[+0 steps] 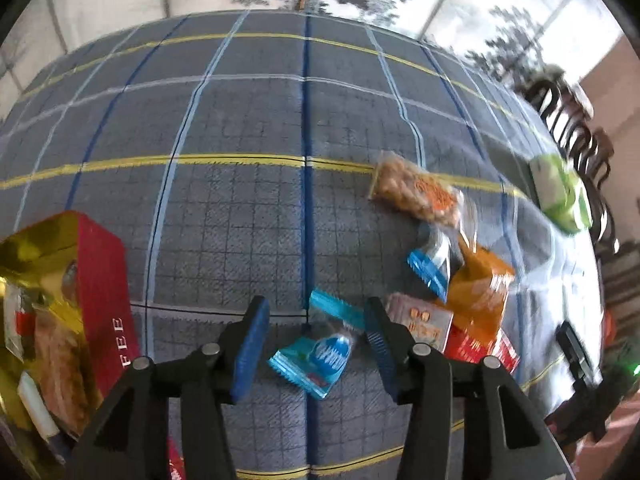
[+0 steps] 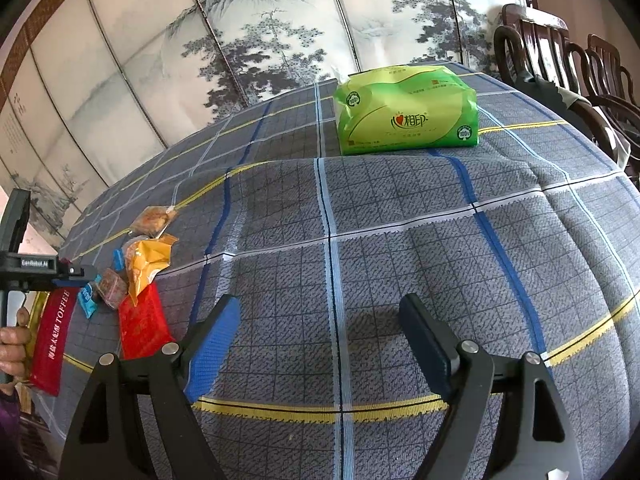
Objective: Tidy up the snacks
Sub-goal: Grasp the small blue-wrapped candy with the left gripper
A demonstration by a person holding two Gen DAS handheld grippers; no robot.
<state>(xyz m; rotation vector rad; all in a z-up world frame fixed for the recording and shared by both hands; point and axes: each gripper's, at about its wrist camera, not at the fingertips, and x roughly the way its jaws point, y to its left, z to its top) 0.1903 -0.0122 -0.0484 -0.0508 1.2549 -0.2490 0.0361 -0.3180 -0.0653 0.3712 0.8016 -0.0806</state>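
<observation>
I see the plaid-covered bench (image 2: 400, 220) carrying a green tissue pack (image 2: 406, 108) at its far side. The red toffee box (image 1: 102, 292) stands left. My right hand-held gripper (image 2: 320, 344) hangs open over bare cloth. My left hand-held gripper (image 1: 316, 344) is open around a blue candy (image 1: 316, 360) lying beside the snack pile (image 1: 460, 300).

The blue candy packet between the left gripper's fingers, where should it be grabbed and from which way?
Probably across its puffy middle, coming straight down from above. The blue candy packet lies flat on the tablecloth, and its crimped ends are thin and floppy. The left gripper already hangs open with a finger on each side, so closing there should catch it.
</observation>
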